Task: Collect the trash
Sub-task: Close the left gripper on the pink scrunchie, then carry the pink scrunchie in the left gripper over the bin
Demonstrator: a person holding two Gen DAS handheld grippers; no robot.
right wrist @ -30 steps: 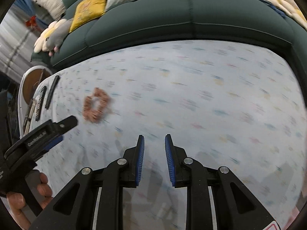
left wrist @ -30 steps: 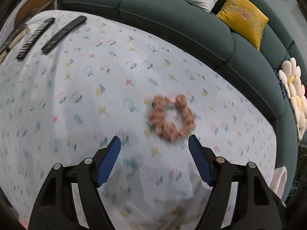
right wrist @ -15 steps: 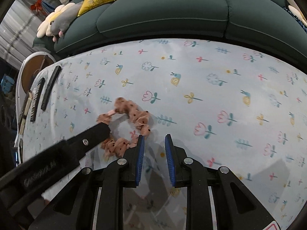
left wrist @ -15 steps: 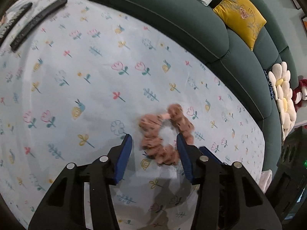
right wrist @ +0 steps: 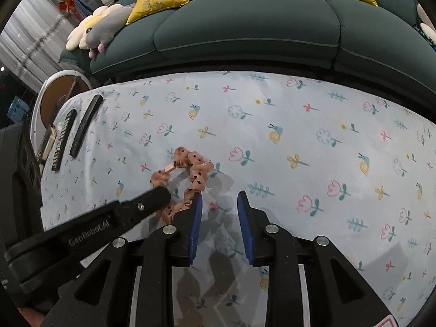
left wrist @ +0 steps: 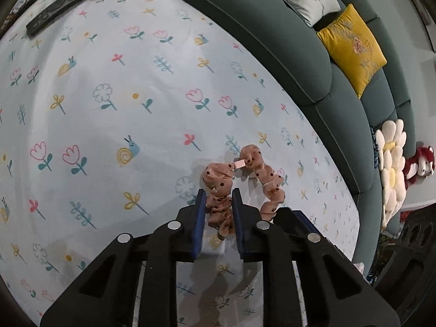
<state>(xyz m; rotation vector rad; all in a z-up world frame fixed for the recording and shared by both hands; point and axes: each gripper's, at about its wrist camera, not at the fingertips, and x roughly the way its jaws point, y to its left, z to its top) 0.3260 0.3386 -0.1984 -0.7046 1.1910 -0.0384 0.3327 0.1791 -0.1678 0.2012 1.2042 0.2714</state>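
A pink scrunchie with dark dots [left wrist: 268,184] lies on the flowered tablecloth [left wrist: 109,114]. My left gripper [left wrist: 218,190] points down at it. Its jaws are closing, and the blue pads squeeze the ring's left side between them. In the right wrist view the scrunchie [right wrist: 197,170] lies just left of my right gripper [right wrist: 219,194], and the left gripper's black finger [right wrist: 152,199] reaches in over it. The right gripper's jaws are opening with only cloth between them. Its left finger touches the scrunchie's outer edge.
Two black remotes [right wrist: 85,125] [right wrist: 64,143] lie near the table's left end, beside a round white-rimmed stand [right wrist: 54,92]. A dark green sofa [right wrist: 245,32] with yellow cushions [left wrist: 354,46] and flower-shaped pillows [left wrist: 392,163] runs along the far table edge.
My left gripper came down over the scrunchie and its jaws narrowed onto the ring's left side. The right gripper swung left until the scrunchie lay beside it, and its jaws widened slightly.
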